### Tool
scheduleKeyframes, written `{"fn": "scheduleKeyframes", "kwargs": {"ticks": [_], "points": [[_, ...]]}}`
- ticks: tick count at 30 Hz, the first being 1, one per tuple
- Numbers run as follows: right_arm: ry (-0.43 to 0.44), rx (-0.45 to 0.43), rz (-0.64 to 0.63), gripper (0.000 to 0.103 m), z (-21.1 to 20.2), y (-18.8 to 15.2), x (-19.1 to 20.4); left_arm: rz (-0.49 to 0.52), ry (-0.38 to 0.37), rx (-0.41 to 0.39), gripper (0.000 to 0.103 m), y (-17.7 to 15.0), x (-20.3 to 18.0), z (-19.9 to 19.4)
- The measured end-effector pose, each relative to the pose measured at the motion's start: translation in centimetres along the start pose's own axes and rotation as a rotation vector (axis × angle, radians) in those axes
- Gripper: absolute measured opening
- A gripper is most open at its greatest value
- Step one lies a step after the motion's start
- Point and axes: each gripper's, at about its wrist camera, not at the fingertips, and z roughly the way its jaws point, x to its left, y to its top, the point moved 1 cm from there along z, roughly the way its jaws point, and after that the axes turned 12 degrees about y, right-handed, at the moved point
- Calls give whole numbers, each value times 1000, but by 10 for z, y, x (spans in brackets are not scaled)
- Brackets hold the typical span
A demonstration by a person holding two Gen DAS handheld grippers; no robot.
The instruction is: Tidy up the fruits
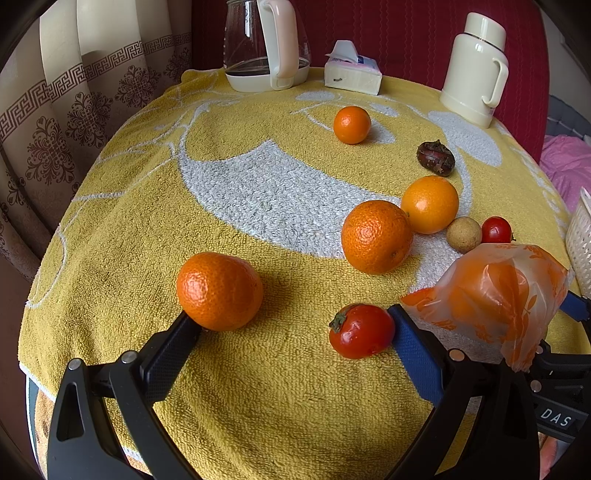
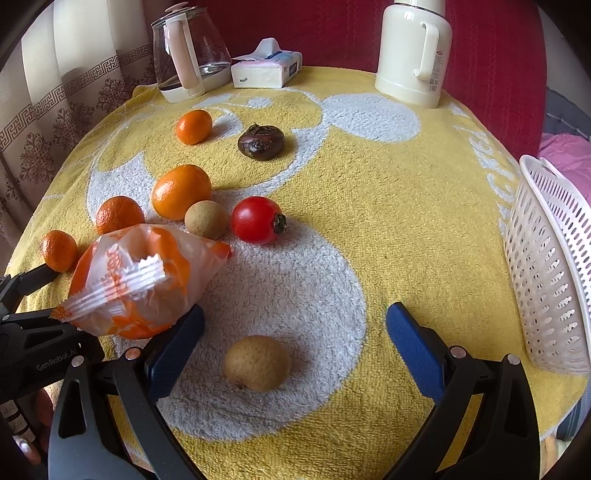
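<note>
Both tools are spread wide over the towel-covered bench (image 1: pixel 258 406), the left tool (image 1: pixel 291 325) flanking an orange (image 1: pixel 219 291) and a tomato (image 1: pixel 361 331), the right tool (image 2: pixel 295 321) framing a brownish fruit (image 2: pixel 258 363), its finger (image 2: pixel 177 339) touching a wrapped orange (image 2: pixel 144 280).

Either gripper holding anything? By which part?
Nothing. Left gripper and right gripper are both open; the bag sits between them, outside both jaws.

A yellow-and-white towel (image 2: pixel 369 192) covers the tabletop; behind it hangs a dark red backdrop (image 2: pixel 332 33), patterned beige curtains (image 1: pixel 74 103) to its left.
</note>
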Motion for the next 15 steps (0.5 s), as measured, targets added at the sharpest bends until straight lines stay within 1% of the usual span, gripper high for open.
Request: {"fn": "scheduleKeyframes", "kwargs": {"ticks": [15], "points": [[-6, 9, -5, 101, 2, -1, 1, 2, 4, 0, 98, 1, 2, 2]]}}
